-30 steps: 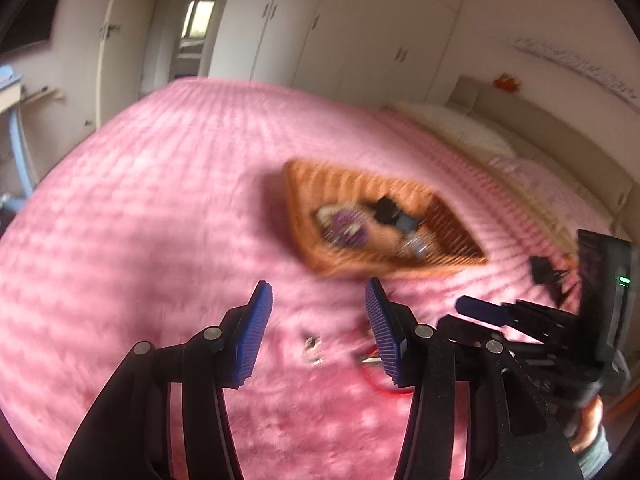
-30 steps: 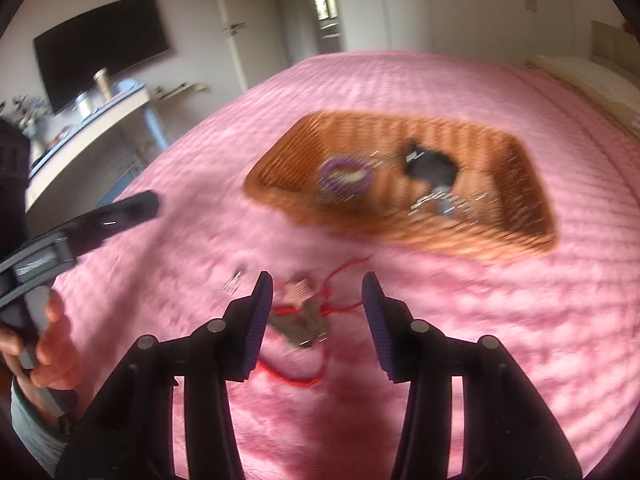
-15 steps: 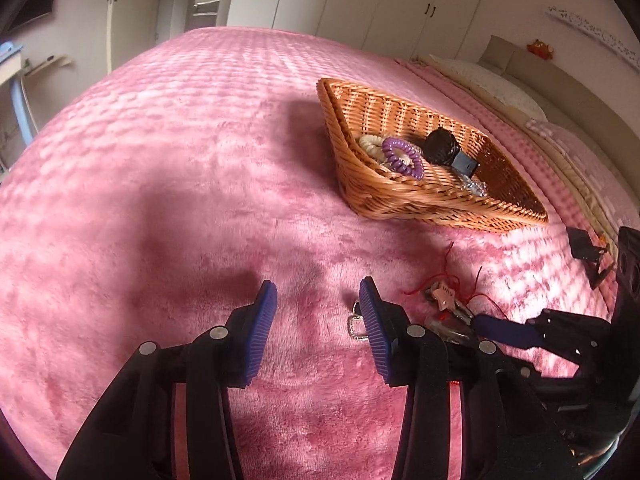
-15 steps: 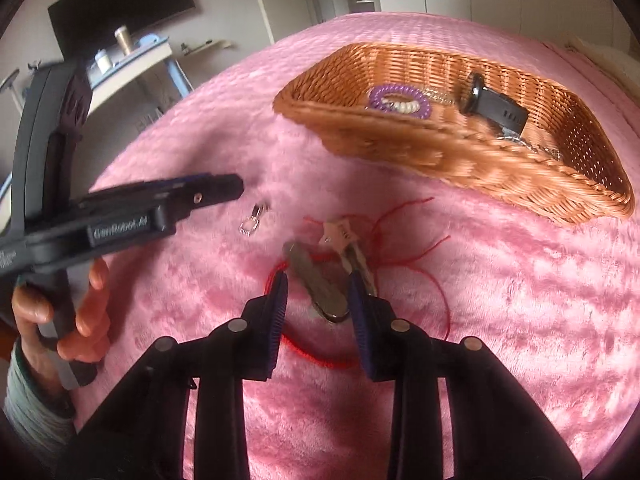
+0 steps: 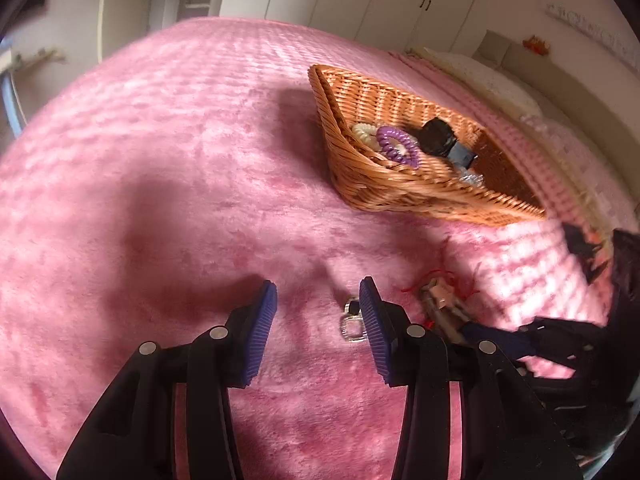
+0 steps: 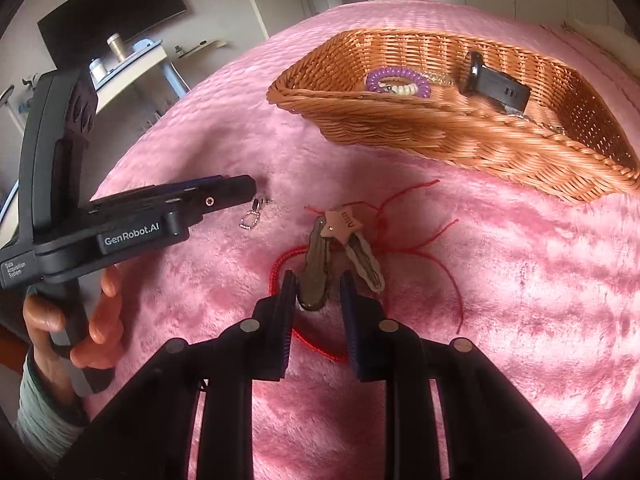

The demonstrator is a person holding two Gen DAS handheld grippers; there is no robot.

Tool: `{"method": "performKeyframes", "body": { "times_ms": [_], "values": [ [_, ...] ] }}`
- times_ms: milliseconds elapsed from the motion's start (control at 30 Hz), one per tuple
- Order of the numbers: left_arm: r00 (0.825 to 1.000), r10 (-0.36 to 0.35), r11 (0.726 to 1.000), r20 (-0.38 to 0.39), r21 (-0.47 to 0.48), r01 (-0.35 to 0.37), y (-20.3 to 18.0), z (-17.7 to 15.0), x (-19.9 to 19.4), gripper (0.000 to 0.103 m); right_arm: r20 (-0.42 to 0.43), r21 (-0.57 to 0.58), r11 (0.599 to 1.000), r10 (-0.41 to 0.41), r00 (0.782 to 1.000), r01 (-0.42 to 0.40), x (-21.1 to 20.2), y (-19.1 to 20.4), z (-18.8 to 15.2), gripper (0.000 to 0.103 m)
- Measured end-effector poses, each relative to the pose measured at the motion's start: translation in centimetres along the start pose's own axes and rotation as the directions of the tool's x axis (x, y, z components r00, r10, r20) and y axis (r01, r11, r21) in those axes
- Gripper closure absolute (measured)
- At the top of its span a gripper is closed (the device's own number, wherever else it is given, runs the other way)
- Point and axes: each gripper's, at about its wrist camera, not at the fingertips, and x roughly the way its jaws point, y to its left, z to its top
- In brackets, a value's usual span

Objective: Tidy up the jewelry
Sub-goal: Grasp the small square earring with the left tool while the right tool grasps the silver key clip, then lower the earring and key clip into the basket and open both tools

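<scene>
**A:** Status? How far along are you

**B:** Partway, I'd say. The wicker basket (image 6: 460,136) already holds a purple coil bracelet (image 6: 398,80), a pale beaded one under it, a black watch (image 6: 494,84) and something silvery at the far end. Two pieces are left on the pink blanket (image 5: 160,200): the keys (image 6: 320,264) on their red cord (image 6: 420,248), and a small silver pendant (image 5: 352,320)

**A:** Your right gripper?

**B:** Your right gripper (image 6: 318,304) is down at the keys, jaws parted and straddling the darker key's bow. The left pad looks to touch it, the right pad stands off, so no clamp yet

**A:** Left?

**B:** Your left gripper (image 5: 318,320) is spread wide and carries nothing. The pendant lies between the pads, just beside the right-hand one, so you're off-centre

**A:** Risks?

**B:** The cord is loose and sprawling; I'd expect it to trail or snag on the basket rim. The pendant is small and sunk in plush pile, so it's likely to slip a flat pinch

**A:** Remaining?

**B:** Two pick-ups and two drops into the basket, as far as I can see
</scene>
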Motion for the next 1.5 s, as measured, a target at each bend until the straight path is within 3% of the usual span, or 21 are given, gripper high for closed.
{"method": "performKeyframes", "body": {
  "times_ms": [67,200,400,433,567,733,833,1000,1233,1500],
  "values": [
    [0.998,-0.061,0.997,-0.007,-0.044,0.060,0.8,0.1,0.1,0.062,-0.010,-0.009,1.000,-0.029,1.000,0.029,0.6,0.5,0.1,0.083],
    [0.997,-0.071,0.996,-0.005,-0.053,0.071,1.1,0.1,0.2,0.063,0.005,-0.054,0.994,-0.091,0.996,0.091,0.8,1.4,-0.2,0.086],
    [0.997,0.080,0.990,-0.004,0.114,-0.079,-2.3,-0.6,0.8,0.063,0.028,-0.054,0.994,-0.097,0.995,0.098,0.4,1.3,-0.3,0.087],
    [0.993,0.115,0.983,-0.001,0.145,-0.114,-2.8,-0.8,1.0,0.065,0.025,-0.048,0.994,-0.093,0.995,0.094,0.3,1.1,-0.3,0.087],
    [0.990,0.139,0.973,0.000,0.189,-0.136,-3.4,-1.0,1.3,0.093,0.035,-0.014,0.998,-0.064,0.997,0.064,-0.5,0.3,-0.6,0.087],
    [0.990,0.139,0.971,0.015,0.195,-0.139,-3.7,-1.2,1.0,0.094,0.060,0.007,1.000,-0.027,0.998,0.026,-1.2,-0.3,-0.6,0.087],
    [0.992,0.121,0.975,0.034,0.181,-0.125,-3.6,-1.2,0.4,0.094,0.079,0.011,1.000,-0.009,0.997,0.008,-1.9,-0.4,-0.6,0.087],
    [0.997,0.005,0.989,0.076,0.146,-0.016,-3.2,-1.0,-1.6,0.094,0.121,0.025,1.000,0.006,0.993,-0.009,-3.4,-1.1,-0.7,0.087],
    [0.976,-0.152,0.985,0.157,0.106,0.136,-3.3,0.0,-4.9,0.094,0.233,0.078,0.997,-0.004,0.972,-0.015,-7.2,-3.2,-0.7,0.087],
    [0.968,-0.123,0.980,0.217,0.179,0.084,-6.6,2.9,-7.1,0.094,0.355,0.094,0.992,-0.116,0.928,0.088,-11.5,-4.8,3.2,0.087]
  ]
}}
